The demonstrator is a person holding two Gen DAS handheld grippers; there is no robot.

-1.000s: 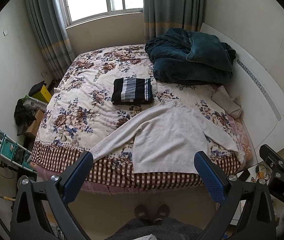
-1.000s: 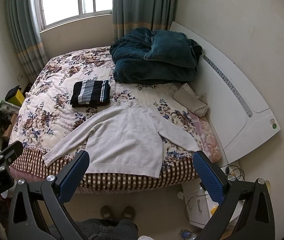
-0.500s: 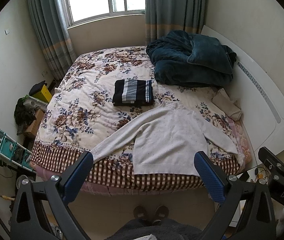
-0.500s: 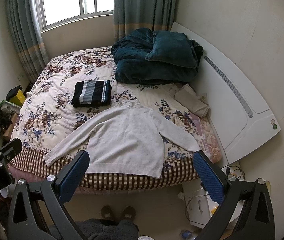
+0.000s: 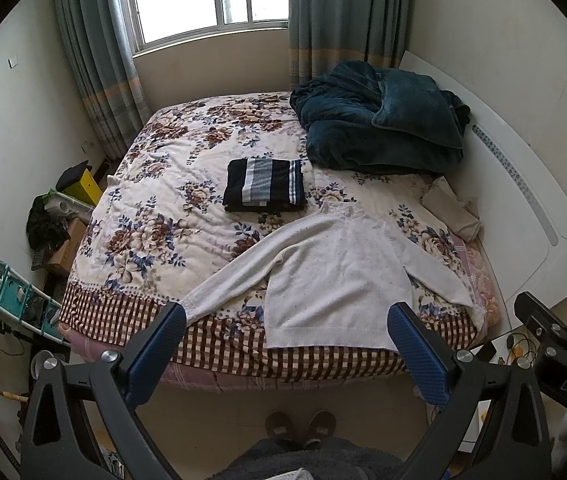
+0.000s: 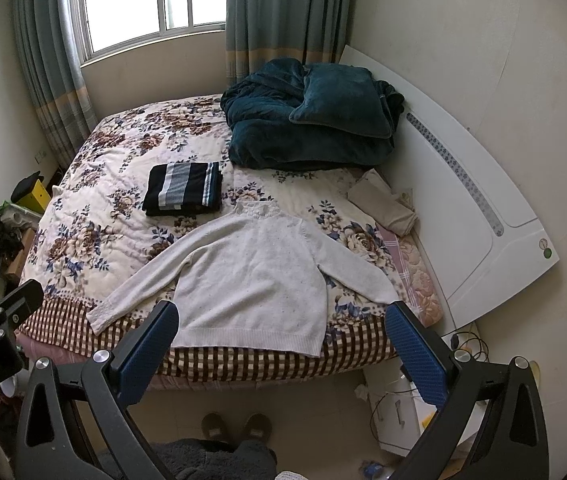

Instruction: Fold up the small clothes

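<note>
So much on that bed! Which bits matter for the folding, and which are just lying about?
For the job:
white sweater, spread flat
striped garment, already folded
both grippers, jaws open

Lying about:
blue blanket
beige cloth
slippers

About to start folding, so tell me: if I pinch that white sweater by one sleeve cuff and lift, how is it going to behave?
The white sweater is a soft knit lying flat, so it will probably go limp and drape rather than hold shape. Its sleeves are spread wide; the body would likely trail behind. Its hem reaches the edge of the bed, so a pull that way might slide it off.
</note>
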